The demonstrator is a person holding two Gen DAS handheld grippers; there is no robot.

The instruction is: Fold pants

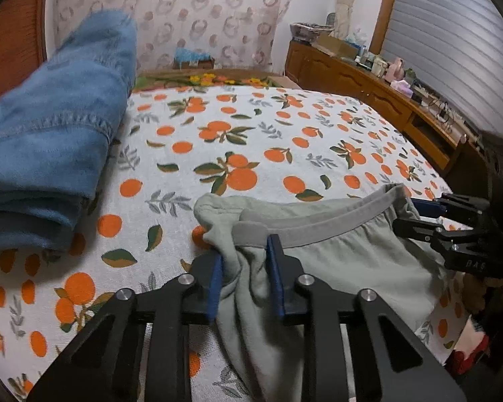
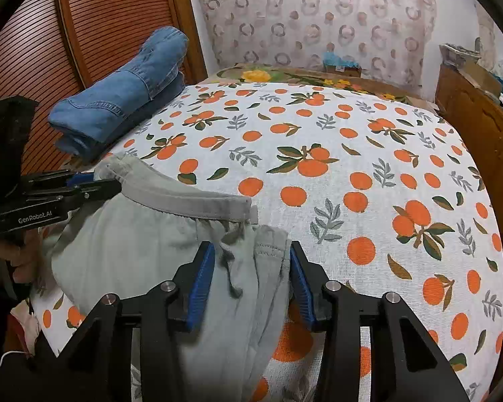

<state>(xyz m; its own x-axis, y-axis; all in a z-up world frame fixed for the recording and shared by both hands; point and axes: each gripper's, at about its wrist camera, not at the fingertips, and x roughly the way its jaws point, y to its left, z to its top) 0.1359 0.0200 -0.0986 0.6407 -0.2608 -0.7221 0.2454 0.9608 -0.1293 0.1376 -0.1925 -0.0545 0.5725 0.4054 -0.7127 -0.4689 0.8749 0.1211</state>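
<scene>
Grey-green pants [image 1: 335, 254] lie at the near edge of the bed, their grey waistband [image 2: 191, 201] toward the middle. In the left wrist view my left gripper [image 1: 246, 274] is shut on the bunched left end of the waist. The right wrist view shows the left gripper [image 2: 97, 184] from the side, clamped on the lifted waistband corner. My right gripper [image 2: 251, 284] has the pants' [image 2: 134, 244] right waist end gathered between its blue pads, which press the cloth. The right gripper [image 1: 409, 216] also shows in the left wrist view, on the raised waistband end.
A white bedsheet [image 1: 251, 140] with an orange-fruit print covers the bed. Folded blue jeans [image 2: 117, 107] rest at the bed's far left by a slatted wooden door [image 2: 84, 33]. A cluttered wooden dresser [image 1: 369, 83] runs along the right. A hand [image 2: 13, 258] holds the left gripper.
</scene>
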